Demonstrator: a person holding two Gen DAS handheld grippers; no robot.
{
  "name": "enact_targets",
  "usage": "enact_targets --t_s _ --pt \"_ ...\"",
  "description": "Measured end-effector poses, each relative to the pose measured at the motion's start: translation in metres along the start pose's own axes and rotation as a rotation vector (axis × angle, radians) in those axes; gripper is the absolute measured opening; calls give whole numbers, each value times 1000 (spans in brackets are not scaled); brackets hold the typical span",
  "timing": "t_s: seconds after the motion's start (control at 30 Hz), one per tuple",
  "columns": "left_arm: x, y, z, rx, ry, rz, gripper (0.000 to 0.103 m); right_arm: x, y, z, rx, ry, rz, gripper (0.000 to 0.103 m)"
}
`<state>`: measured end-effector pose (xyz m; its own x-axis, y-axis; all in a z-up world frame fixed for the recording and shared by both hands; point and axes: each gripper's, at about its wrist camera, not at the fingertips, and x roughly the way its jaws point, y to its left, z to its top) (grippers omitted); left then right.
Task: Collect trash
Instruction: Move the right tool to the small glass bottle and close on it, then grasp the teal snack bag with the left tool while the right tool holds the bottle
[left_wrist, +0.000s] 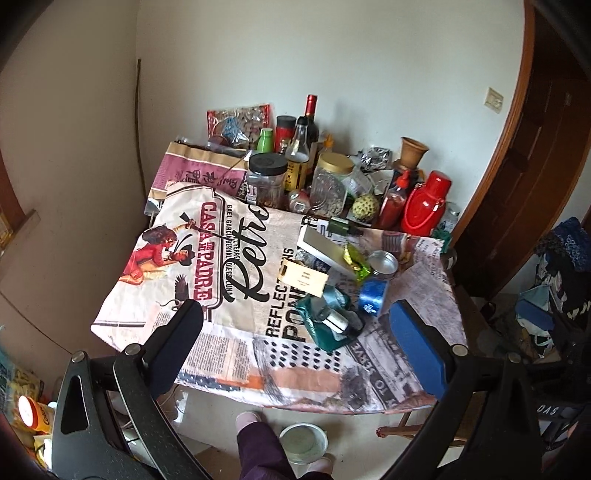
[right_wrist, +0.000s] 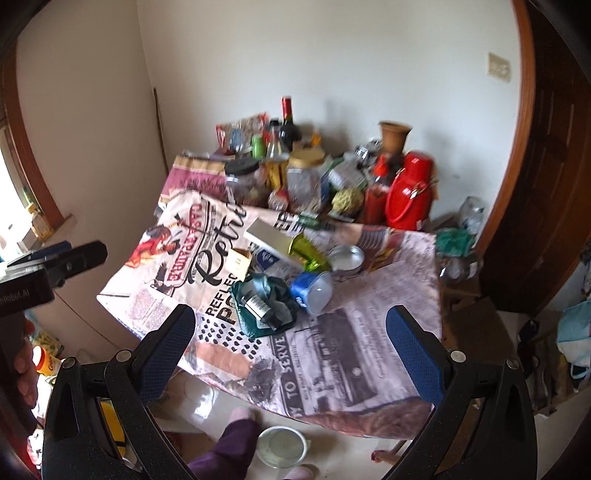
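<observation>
A: Where does the trash sit?

B: In a heap on the printed tablecloth, around the blue can lying on its side; a crumpled teal bag with a small bottle on it lies just left of the can, a tan carton behind the bag, a green foil wrapper and a white box behind the can, and a round tin lid just behind it to the right.

A: And the tongs?

B: The left gripper is spread wide and empty, held back over the near table edge; the right gripper is likewise spread and holds nothing; I judge both are poised high to take in the heap before any pick.

A: The jars and the red flask?

B: Upright along the wall, well behind the can; kept goods, probably; a bowl stands on the floor, perhaps for the trash.
</observation>
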<state>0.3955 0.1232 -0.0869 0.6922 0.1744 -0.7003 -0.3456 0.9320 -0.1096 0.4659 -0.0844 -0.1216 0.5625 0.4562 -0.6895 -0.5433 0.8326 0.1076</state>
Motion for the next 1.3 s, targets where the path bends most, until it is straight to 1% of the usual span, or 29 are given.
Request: enact_targets --t_s 0.07,0.17,0.27,0.33,0.37,0.43,0.53,0.63,0.77,0.87,1.0,1.1,1.13,1.23,1.3 --pt "23 11 10 5 23 -10 102 25 6 4 10 45 4 103" --pt "58 26 24 21 80 -30 102 66 15 8 51 136 8 101" --pt "92 41 32 29 126 -54 102 110 22 9 73 214 14 97" --pt "119 49 33 34 186 -69 102 137 28 7 63 270 30 83" --pt "130 52 32 39 215 -73 102 148 29 7 61 291 34 79" --pt "154 57 29 48 267 -78 102 173 32 4 69 349 48 64" --pt "180 64 22 64 318 -81 102 201 32 -2 71 405 64 54" --pt "200 68 11 56 366 -91 102 220 32 -8 64 447 71 52" --pt "216 71 -5 21 436 -115 102 233 33 -10 43 479 70 52" --pt "221 71 -11 13 464 -118 102 235 31 -10 40 485 90 51" --pt "222 69 -18 5 480 -124 102 233 29 -14 25 491 97 39" --pt "223 65 -20 7 486 -125 102 230 22 -18 61 480 110 35" --pt "224 62 -22 4 490 -128 102 229 21 -18 73 478 114 31" --pt "229 54 -25 -8 508 -152 102 215 19 -19 92 446 108 30" --pt "234 45 -28 -6 542 -173 102 202 14 -20 103 427 101 29"
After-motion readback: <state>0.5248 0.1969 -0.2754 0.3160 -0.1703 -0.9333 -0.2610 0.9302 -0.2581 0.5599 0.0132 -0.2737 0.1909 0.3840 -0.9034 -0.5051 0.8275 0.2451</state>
